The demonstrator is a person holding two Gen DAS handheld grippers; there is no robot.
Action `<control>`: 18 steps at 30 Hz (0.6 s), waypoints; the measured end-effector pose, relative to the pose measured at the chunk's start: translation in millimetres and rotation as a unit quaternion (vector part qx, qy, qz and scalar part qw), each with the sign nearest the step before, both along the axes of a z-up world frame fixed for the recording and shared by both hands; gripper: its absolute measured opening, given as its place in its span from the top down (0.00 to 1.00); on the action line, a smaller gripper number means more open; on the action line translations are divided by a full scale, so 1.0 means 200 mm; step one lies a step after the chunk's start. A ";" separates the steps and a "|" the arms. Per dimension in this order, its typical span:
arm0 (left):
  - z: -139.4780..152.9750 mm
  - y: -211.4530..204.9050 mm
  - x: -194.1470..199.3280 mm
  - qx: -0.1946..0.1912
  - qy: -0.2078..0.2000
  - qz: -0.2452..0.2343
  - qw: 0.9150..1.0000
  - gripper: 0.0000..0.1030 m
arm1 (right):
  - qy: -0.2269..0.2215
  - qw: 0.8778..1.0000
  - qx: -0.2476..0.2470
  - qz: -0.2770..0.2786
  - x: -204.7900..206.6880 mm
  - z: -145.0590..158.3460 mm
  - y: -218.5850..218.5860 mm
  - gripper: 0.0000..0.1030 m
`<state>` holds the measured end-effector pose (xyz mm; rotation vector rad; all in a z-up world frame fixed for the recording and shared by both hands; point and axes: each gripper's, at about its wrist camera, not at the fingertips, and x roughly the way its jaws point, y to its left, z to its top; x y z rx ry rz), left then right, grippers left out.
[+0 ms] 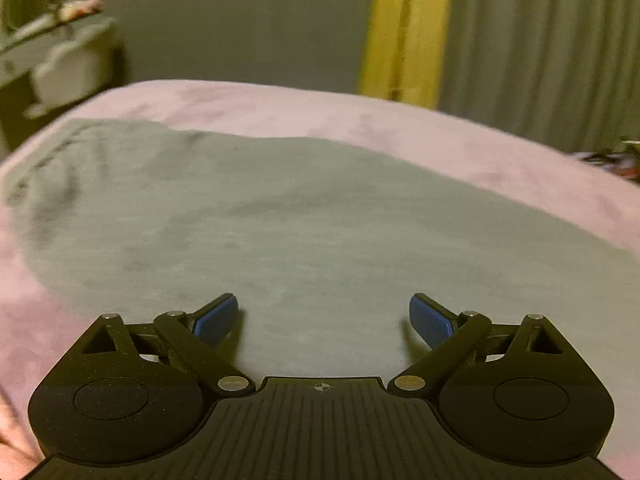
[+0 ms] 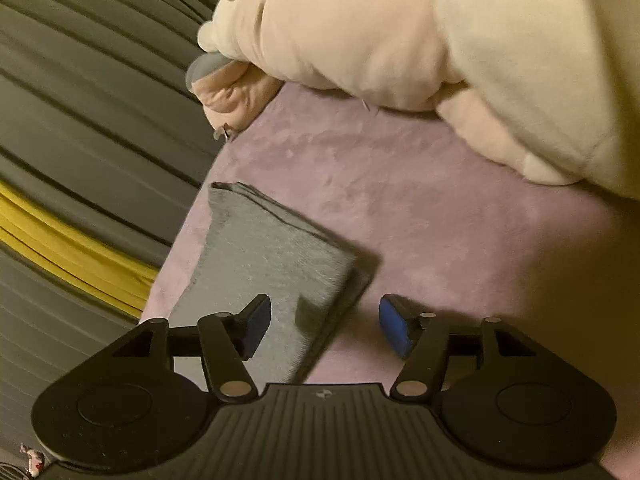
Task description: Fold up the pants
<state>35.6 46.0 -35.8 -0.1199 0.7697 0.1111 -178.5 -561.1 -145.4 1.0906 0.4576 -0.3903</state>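
Note:
Grey pants (image 1: 280, 216) lie flat on a pink bedspread (image 1: 440, 136), spreading wide across the left wrist view. My left gripper (image 1: 323, 320) is open and empty, low over the near part of the pants. In the right wrist view a leg end of the pants (image 2: 272, 264) lies in layers near the bed's left edge. My right gripper (image 2: 324, 324) is open and empty, just above the cuff corner, its left finger over the cloth and its right finger (image 2: 394, 326) over the pink bedspread (image 2: 440, 208).
A cream blanket or pillow heap (image 2: 440, 40) lies at the far end of the bed. Grey curtains (image 1: 540, 48) with a yellow strip (image 1: 404, 28) hang behind the bed. A white dresser (image 1: 60, 52) stands at the far left.

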 end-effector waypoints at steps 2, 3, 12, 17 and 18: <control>0.01 -0.07 -0.01 0.006 -0.008 -0.034 0.999 0.05 | 0.039 0.997 -0.064 -0.019 0.03 0.10 0.07 0.42; 0.02 -0.12 -0.03 0.019 -0.012 -0.045 0.999 0.05 | 0.060 0.992 -0.107 -0.030 0.09 0.15 0.10 0.42; -0.06 -0.33 0.18 0.063 -0.037 -0.069 0.995 0.06 | 0.018 0.919 -0.327 0.221 0.66 0.37 0.85 0.35; -0.18 -0.34 0.42 0.128 -0.013 -0.074 0.989 0.01 | 0.062 0.866 -0.390 0.306 1.06 0.20 1.15 0.07; -0.19 -0.32 0.46 0.128 -0.014 -0.079 0.989 0.00 | 0.059 0.862 -0.410 0.293 1.09 0.19 1.16 0.04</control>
